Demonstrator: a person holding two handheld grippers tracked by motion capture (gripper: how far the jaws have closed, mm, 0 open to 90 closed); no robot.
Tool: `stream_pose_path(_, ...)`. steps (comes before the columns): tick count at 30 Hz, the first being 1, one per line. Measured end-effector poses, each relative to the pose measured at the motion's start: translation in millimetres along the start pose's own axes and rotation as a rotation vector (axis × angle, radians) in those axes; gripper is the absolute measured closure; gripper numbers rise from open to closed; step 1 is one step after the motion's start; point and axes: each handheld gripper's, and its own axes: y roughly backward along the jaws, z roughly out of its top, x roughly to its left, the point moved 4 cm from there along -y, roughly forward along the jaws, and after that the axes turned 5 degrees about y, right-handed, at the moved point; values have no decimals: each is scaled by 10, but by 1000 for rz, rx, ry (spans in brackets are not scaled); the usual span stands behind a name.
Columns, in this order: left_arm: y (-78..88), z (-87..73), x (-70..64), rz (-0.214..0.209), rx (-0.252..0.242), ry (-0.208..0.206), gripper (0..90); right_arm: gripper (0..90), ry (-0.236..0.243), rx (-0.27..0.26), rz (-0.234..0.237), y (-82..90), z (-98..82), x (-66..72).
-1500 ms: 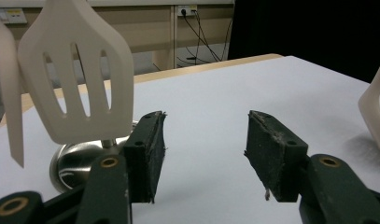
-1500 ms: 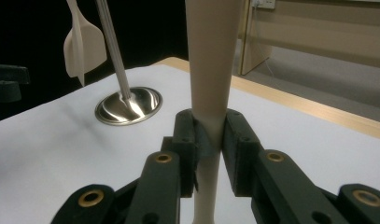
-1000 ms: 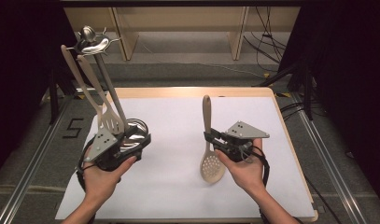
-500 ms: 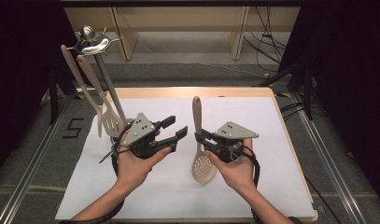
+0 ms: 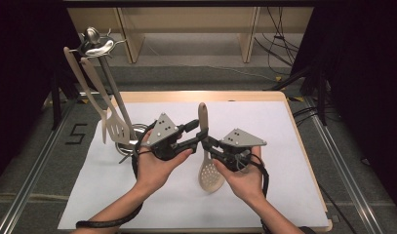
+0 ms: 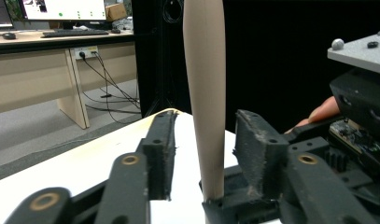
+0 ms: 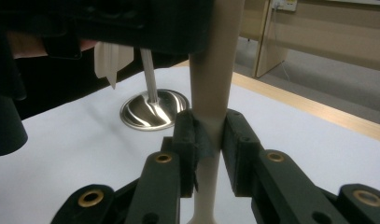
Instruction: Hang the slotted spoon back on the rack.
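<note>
The desk (image 5: 293,146) carries a white sheet, and at its left stands a rack (image 5: 108,83) on a round steel base, with two pale utensils hanging from its top. Near the middle of the sheet a slotted spoon (image 5: 209,171) is held up off the surface, bowl toward the person and handle pointing away.

The right tongs (image 5: 206,143) are clamped on the spoon's handle – their own view shows both pads pressed against it just above the neck. The left tongs (image 5: 195,132) stand open around the same handle farther up; in the left gripper view the shaft sits in the gap, clear of both pads.

This looks like a hand-over, right to left, perhaps on the way to hanging the spoon on the rack. The next move would call for the left tongs to close squarely on the handle before the right ones let go – otherwise the spoon drops
</note>
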Motion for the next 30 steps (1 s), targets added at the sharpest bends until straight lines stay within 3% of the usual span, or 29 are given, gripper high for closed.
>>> stream_pose_path(7,0,31,-7,9,-1,-20,705,769,26,6,-7,-22,4,42)
stream_pose_path(9,2,36,-9,9,-3,-19,717,769,4,18,-16,-14,-1,66)
stream_pose_path(10,5,39,-12,11,-7,-16,721,768,27,10,-13,-20,5,54)
stream_pose_path(12,6,44,-23,10,-10,-6,729,768,32,-5,-7,-32,16,56)
stream_pose_path(13,8,50,-27,8,-11,-4,735,768,22,12,-23,-20,17,64)
stream_pose_path(16,20,79,-50,11,-16,-21,740,767,57,-9,-28,-23,44,51)
stream_pose_path(18,33,97,-56,11,-22,-25,742,766,59,-13,-31,-14,58,55)
stream_pose_path(19,40,103,-56,12,-26,-20,742,765,34,-11,-33,-5,66,77)
stream_pose_path(22,55,121,-45,6,-32,-17,743,758,65,-25,-30,-10,94,58)
stream_pose_path(23,63,126,-38,9,-33,-17,744,743,51,-25,-23,-7,98,70)
stream_pose_path(24,68,128,-32,11,-34,-16,744,711,68,-23,-30,-6,105,61)
stream_pose_path(30,154,168,89,28,-48,-3,745,578,65,-24,-20,8,86,45)
